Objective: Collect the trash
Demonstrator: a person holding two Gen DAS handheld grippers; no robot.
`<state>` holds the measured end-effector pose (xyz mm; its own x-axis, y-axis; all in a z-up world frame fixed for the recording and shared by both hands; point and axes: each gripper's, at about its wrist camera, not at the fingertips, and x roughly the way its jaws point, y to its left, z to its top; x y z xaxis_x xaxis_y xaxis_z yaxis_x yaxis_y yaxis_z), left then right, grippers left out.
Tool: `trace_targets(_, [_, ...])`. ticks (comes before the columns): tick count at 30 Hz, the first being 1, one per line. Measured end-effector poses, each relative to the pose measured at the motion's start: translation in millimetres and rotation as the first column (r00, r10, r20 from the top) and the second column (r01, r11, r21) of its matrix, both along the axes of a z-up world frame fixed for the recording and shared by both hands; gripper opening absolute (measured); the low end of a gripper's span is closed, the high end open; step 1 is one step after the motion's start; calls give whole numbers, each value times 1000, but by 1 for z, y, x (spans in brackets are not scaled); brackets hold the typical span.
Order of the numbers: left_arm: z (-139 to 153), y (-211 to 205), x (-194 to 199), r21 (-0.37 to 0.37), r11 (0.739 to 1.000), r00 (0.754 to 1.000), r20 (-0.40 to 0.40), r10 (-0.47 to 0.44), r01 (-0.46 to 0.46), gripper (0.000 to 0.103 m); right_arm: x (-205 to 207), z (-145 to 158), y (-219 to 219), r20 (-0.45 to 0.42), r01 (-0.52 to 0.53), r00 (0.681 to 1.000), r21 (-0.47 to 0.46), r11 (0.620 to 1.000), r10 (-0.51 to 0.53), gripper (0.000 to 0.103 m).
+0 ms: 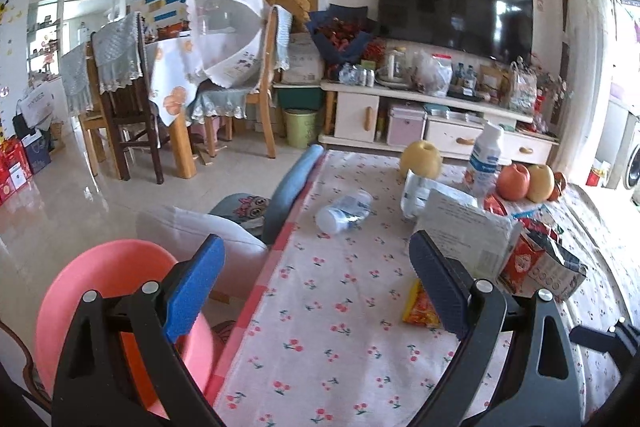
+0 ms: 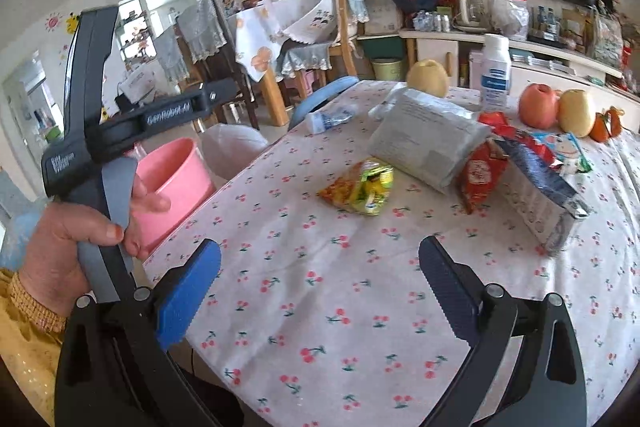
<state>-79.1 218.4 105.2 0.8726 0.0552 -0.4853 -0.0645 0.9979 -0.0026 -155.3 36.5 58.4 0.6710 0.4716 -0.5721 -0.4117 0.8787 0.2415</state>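
Trash spread on the table

Both grippers, left (image 1: 316,281) and right (image 2: 320,287), are held wide open with nothing in them. A yellow snack wrapper (image 2: 360,189) is seen on the flowered tablecloth (image 2: 328,307), near a pink bucket (image 2: 172,179).

Both grippers are wide open right now, nothing between the jaws. The left gripper (image 1: 316,283) and right gripper (image 2: 320,287) sit side by side, and a hand (image 2: 80,231) is wrapped around the left one's handle.

Cherry-print table (image 2: 328,307) carries wrappers (image 2: 360,187), fruit (image 2: 538,105) (apples, pears) and bottles (image 2: 495,73).
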Motion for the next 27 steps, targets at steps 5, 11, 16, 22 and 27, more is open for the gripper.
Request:
trace_targets(5, [-5, -19, 6, 10, 999, 999, -26, -44, 44, 94, 4, 4, -28, -3, 60, 998, 24, 998, -60, 98])
trace_targets(11, [-14, -45, 12, 6, 993, 990, -70, -119, 120, 94, 14, 8, -67, -35, 137, 990, 72, 988, -135, 98])
trace_targets(16, [-23, -64, 18, -19, 982, 975, -116, -191, 190, 94, 24, 10, -107, -70, 214, 976, 118, 970, -206, 98])
trace_targets(22, [-40, -93, 26, 21, 963, 946, -190, -261, 270, 94, 42, 5, -165, -153, 322, 943, 195, 927, -296, 98])
trace_targets(27, [-57, -106, 34, 57, 945, 918, -263, -297, 322, 94, 58, -5, -208, -212, 384, 917, 241, 891, -337, 98])
